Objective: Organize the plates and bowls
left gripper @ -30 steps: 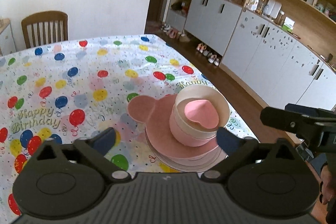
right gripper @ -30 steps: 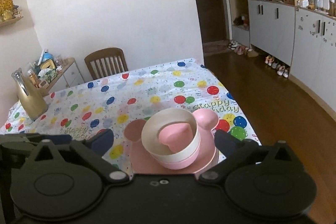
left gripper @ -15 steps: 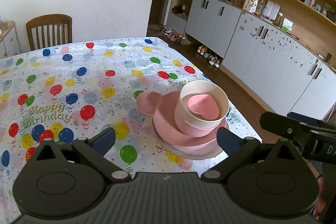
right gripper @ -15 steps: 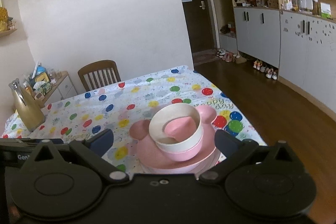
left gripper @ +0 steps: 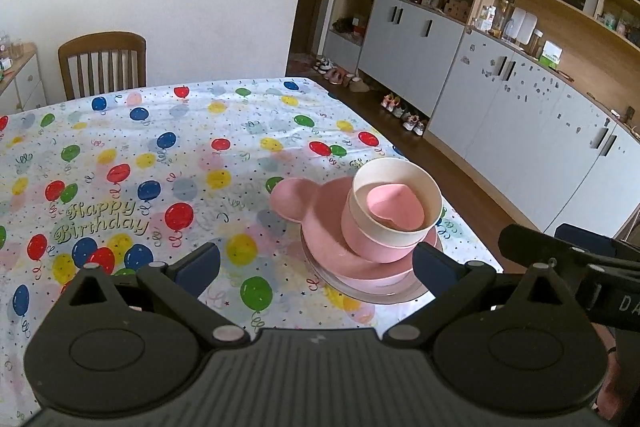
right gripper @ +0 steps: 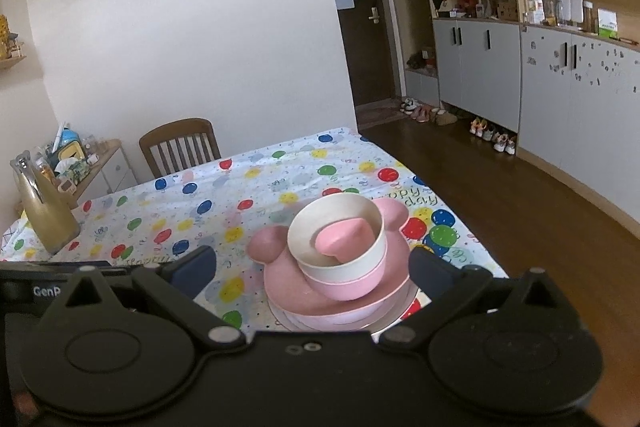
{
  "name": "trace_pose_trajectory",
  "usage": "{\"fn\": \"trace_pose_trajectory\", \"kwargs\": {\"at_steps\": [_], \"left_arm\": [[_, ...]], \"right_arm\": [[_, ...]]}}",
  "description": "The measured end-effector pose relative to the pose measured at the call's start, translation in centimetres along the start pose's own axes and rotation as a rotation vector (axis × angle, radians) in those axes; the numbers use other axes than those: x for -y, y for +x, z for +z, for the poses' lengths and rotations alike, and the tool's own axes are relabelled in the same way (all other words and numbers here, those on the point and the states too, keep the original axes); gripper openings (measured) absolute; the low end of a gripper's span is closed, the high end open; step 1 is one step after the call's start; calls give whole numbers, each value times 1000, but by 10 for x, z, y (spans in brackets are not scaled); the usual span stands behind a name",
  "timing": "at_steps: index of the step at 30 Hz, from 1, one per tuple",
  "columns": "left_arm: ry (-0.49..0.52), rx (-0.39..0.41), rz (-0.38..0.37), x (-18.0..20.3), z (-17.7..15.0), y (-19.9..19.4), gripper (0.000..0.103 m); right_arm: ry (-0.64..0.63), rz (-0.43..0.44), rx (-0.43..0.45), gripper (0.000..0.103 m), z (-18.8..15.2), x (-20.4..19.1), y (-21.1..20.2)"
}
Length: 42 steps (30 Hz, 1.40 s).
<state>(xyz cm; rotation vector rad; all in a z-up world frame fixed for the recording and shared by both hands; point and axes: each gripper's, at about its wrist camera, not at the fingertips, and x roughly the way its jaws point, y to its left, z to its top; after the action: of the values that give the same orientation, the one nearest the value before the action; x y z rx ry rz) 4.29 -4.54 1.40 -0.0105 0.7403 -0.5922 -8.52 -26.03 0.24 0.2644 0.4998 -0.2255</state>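
Observation:
A stack stands near the table's front right corner: a clear plate (left gripper: 400,293), a pink mouse-eared plate (left gripper: 296,201) (right gripper: 280,259), a pink bowl (left gripper: 360,239) (right gripper: 352,287), a cream bowl (left gripper: 396,179) (right gripper: 344,263) and a small pink heart-shaped dish (left gripper: 394,205) (right gripper: 340,237) inside it. My left gripper (left gripper: 316,265) is open and empty, above the table just short of the stack. My right gripper (right gripper: 312,265) is open and empty, with the stack between its fingers from above and behind.
The table (left gripper: 120,155) has a balloon-print birthday cloth. A wooden chair (left gripper: 102,63) stands at the far side. A gold pitcher (right gripper: 44,211) stands at the table's left. Cabinets (left gripper: 520,115) and shoes line the right wall. The table edge is right beside the stack.
Both grippers have drawn back and risen from the stack, which looks smaller and farther. The stack itself has not moved.

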Motion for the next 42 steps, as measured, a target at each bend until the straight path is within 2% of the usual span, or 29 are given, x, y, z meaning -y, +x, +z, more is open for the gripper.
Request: {"fn": "trace_pose_trajectory", "kwargs": {"at_steps": [14, 18, 25, 42], "left_arm": [[14, 28, 16, -7, 4, -3, 103], [17, 39, 30, -9, 4, -3, 103], [-6, 26, 30, -16, 3, -4, 103], [10, -8, 5, -16, 2, 4, 103]], "right_arm": [[-9, -60, 50, 103, 1, -8, -1], [-8, -62, 34, 103, -1, -10, 3], [-16, -59, 25, 103, -3, -14, 5], [-31, -76, 11, 103, -5, -22, 7]]}}
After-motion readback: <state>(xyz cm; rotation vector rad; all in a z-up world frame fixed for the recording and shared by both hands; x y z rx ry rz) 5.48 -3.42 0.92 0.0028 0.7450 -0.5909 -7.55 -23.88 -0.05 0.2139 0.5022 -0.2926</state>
